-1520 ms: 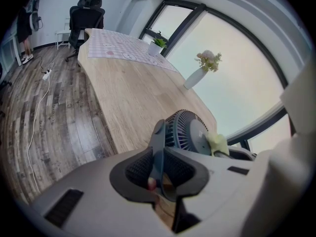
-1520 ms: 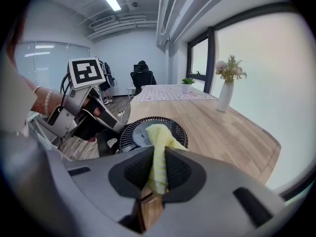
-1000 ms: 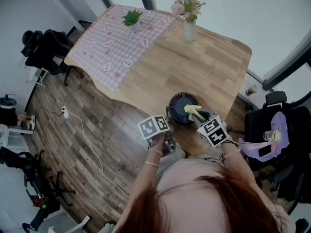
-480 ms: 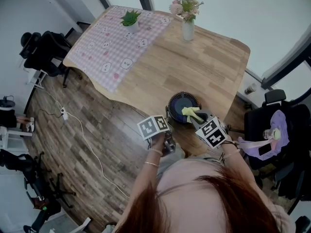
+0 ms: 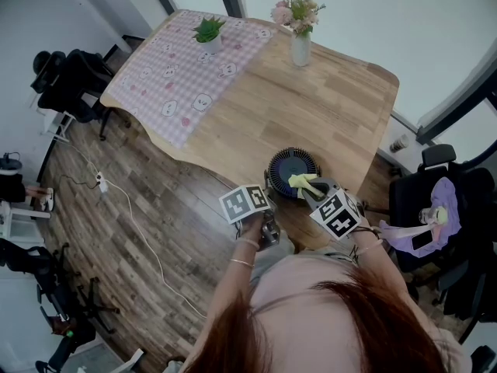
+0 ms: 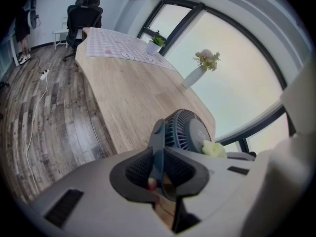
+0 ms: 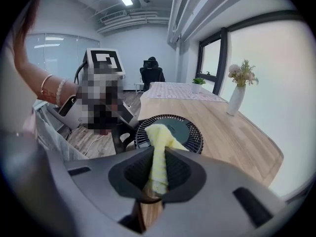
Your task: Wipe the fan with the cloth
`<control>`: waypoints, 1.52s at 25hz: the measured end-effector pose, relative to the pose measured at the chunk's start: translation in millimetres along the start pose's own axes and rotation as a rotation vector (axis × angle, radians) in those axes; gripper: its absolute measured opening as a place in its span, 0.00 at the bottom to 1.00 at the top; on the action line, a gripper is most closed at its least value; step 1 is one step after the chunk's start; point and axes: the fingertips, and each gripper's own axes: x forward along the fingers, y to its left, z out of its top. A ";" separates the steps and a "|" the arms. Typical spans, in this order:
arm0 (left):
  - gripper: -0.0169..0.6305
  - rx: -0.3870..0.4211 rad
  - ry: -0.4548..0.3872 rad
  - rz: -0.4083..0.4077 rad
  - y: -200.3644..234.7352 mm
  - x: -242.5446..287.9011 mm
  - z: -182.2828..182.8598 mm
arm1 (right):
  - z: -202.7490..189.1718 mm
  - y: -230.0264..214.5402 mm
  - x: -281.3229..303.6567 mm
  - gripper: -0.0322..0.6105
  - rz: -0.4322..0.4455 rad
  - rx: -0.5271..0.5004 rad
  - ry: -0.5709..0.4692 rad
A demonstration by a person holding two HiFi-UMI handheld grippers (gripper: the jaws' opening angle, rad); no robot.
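Vase holds flowers. Left gripper clamps fan by its stand; right gripper pinches cloth, shifted slightly left since a second ago.

No words, brands or numbers are legible anywhere. The left gripper's cube and right gripper's cube show only black-and-white square markers.

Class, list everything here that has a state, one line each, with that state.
Fan, grille tilted up, held by its stand.
Cloth, bunched, end against the fan's grille.
Left claw, shut on the fan's stand.
Right claw, shut on the cloth.
Vase, upright, flowers in it.
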 end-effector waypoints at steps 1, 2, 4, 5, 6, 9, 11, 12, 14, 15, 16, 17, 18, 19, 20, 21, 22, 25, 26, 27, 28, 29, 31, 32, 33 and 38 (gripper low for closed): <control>0.12 0.001 0.000 0.000 -0.3 0.1 0.2 | 0.1 0.1 0.0 0.13 0.000 -0.003 0.001; 0.12 0.001 0.000 -0.001 -0.4 0.3 0.2 | 0.3 0.5 0.1 0.13 0.002 -0.007 0.003; 0.12 0.002 0.000 -0.002 -0.3 0.5 -0.1 | 0.4 1.6 0.3 0.13 0.005 -0.017 0.004; 0.12 0.003 0.001 -0.001 -0.2 0.6 -0.3 | 0.4 2.0 0.4 0.13 0.006 -0.021 0.006; 0.12 0.003 0.001 -0.001 -0.1 0.6 -0.3 | 0.3 2.4 0.5 0.13 0.007 -0.024 0.008; 0.12 0.002 0.002 -0.001 -0.6 0.5 -0.1 | 0.5 3.3 0.9 0.13 0.016 -0.026 0.013; 0.12 0.001 0.002 -0.002 -0.9 0.7 -0.3 | 0.4 5.2 1.7 0.13 0.033 -0.024 0.021; 0.12 0.001 0.001 -0.001 -1.0 0.8 -0.4 | 0.5 6.4 2.2 0.13 0.040 -0.025 0.026; 0.12 0.001 0.002 -0.002 -1.1 1.1 -0.5 | 0.5 7.9 3.0 0.13 0.046 -0.030 0.036; 0.13 0.002 0.002 -0.002 -1.0 1.2 -0.6 | 0.5 8.3 3.4 0.13 0.047 -0.030 0.039; 0.12 0.002 0.002 -0.003 -0.7 1.4 -0.5 | 0.5 8.4 3.8 0.13 0.049 -0.031 0.040; 0.13 0.003 0.001 -0.004 -0.3 1.6 -0.2 | 0.7 8.6 4.2 0.13 0.052 -0.031 0.039; 0.13 0.004 0.001 -0.004 0.1 1.9 0.0 | 1.0 8.7 4.5 0.13 0.055 -0.032 0.039; 0.13 0.003 0.002 -0.004 0.6 2.0 -0.1 | 1.2 9.0 4.7 0.13 0.057 -0.033 0.039; 0.13 0.002 0.003 -0.004 0.8 2.1 -0.3 | 1.5 9.3 4.9 0.13 0.058 -0.036 0.038; 0.13 0.001 0.003 -0.004 0.9 2.2 -0.4 | 1.8 9.6 5.1 0.13 0.060 -0.040 0.037; 0.13 0.001 0.003 -0.004 0.7 2.4 -0.2 | 2.1 10.1 5.3 0.13 0.064 -0.045 0.035; 0.13 0.003 0.001 -0.003 -0.3 3.5 -0.2 | 3.1 14.0 5.9 0.13 0.081 -0.056 0.032; 0.13 0.004 0.002 -0.003 -0.4 3.4 -0.7 | 3.2 15.3 5.9 0.13 0.080 -0.061 0.033; 0.13 0.004 0.003 -0.003 -0.4 3.0 -1.1 | 3.1 16.2 5.8 0.13 0.078 -0.065 0.034; 0.13 0.004 0.003 -0.003 -0.3 2.4 -1.3 | 3.2 16.7 5.9 0.13 0.078 -0.068 0.035; 0.13 0.004 0.003 -0.003 -0.1 1.9 -1.2 | 3.4 16.9 6.1 0.13 0.079 -0.071 0.034; 0.13 0.005 0.003 -0.004 0.2 1.7 -0.9 | 3.7 17.3 6.1 0.13 0.084 -0.074 0.033; 0.13 0.006 0.003 -0.004 0.2 1.8 -0.9 | 3.9 17.8 6.1 0.13 0.087 -0.076 0.032; 0.13 0.006 0.003 -0.003 0.2 1.9 -0.9 | 4.4 18.5 6.3 0.13 0.091 -0.079 0.029; 0.13 0.009 0.006 -0.001 -0.4 2.4 -0.4 | 7.1 20.6 8.6 0.13 0.100 -0.099 0.031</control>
